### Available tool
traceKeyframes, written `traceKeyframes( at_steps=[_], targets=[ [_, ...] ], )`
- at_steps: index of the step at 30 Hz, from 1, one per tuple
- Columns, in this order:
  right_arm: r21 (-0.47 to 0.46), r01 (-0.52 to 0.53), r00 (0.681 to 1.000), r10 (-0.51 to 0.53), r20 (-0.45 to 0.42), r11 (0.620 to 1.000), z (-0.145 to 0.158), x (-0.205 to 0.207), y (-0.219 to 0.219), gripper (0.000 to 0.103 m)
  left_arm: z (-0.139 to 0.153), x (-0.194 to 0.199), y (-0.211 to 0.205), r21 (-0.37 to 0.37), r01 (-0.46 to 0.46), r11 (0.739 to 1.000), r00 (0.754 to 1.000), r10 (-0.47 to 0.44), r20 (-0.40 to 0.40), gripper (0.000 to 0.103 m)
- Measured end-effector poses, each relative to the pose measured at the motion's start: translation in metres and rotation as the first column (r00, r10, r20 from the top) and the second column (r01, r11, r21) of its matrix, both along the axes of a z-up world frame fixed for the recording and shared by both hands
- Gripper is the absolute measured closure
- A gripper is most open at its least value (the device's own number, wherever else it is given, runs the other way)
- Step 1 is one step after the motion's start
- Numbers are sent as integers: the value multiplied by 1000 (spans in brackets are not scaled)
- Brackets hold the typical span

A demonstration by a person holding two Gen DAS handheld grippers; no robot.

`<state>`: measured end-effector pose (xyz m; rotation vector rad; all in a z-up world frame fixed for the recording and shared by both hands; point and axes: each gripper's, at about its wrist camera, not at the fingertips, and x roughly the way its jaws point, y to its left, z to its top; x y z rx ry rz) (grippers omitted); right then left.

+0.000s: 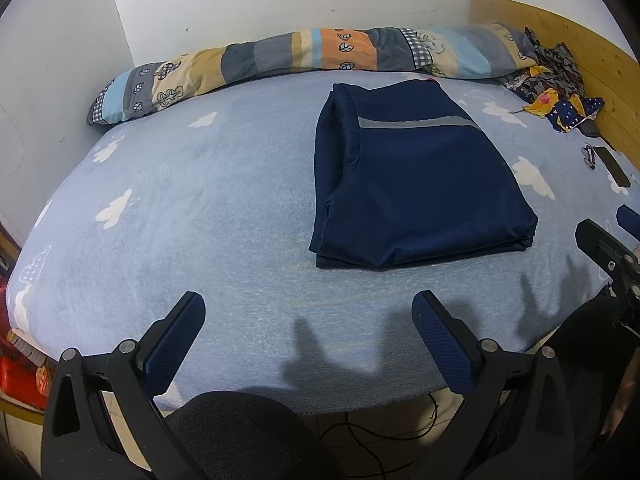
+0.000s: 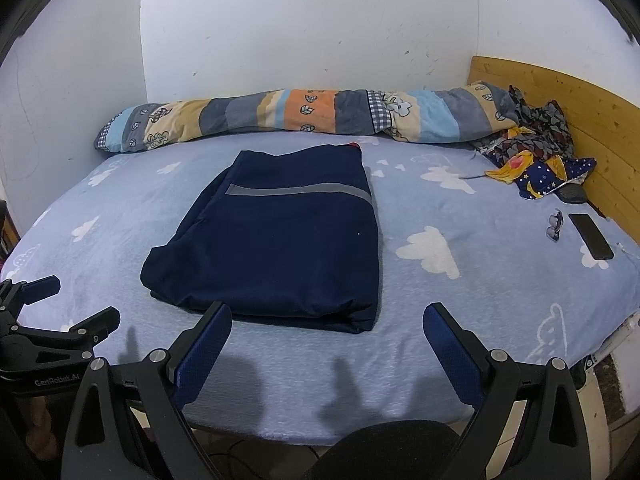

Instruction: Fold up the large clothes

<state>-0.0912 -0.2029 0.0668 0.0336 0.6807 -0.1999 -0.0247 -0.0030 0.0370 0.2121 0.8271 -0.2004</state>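
My left gripper (image 1: 308, 344) hung with fingers spread wide and empty over the near edge of the pale blue cloud-print bed (image 1: 200, 208). Beyond it lay the dark navy garment with a grey stripe (image 1: 416, 184), folded flat mid-bed. It looked soft, limp and slightly slick; I judged its near corners the best hold. My right gripper (image 2: 328, 344) was likewise wide apart, holding nothing.

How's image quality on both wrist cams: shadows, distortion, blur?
Left wrist: heavy fisheye bowing of the bed, dark vignette corners, finger shadows near the left gripper, folded navy garment sharp. Right wrist: same bowing, shadows near the right gripper, no glare.
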Motion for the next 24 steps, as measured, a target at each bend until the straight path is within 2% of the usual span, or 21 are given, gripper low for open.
traceKeyframes(
  at_steps=[18,24],
  targets=[
    [-49,22,1000,-21,19,999,6,-9,-2,5,3,-4,1,4,4,1000,1000,-4,12,0],
    [-72,42,999,-40,33,996,13,-19,-6,5,9,-6,12,-35,22,999,1000,-22,-6,0]
  ],
)
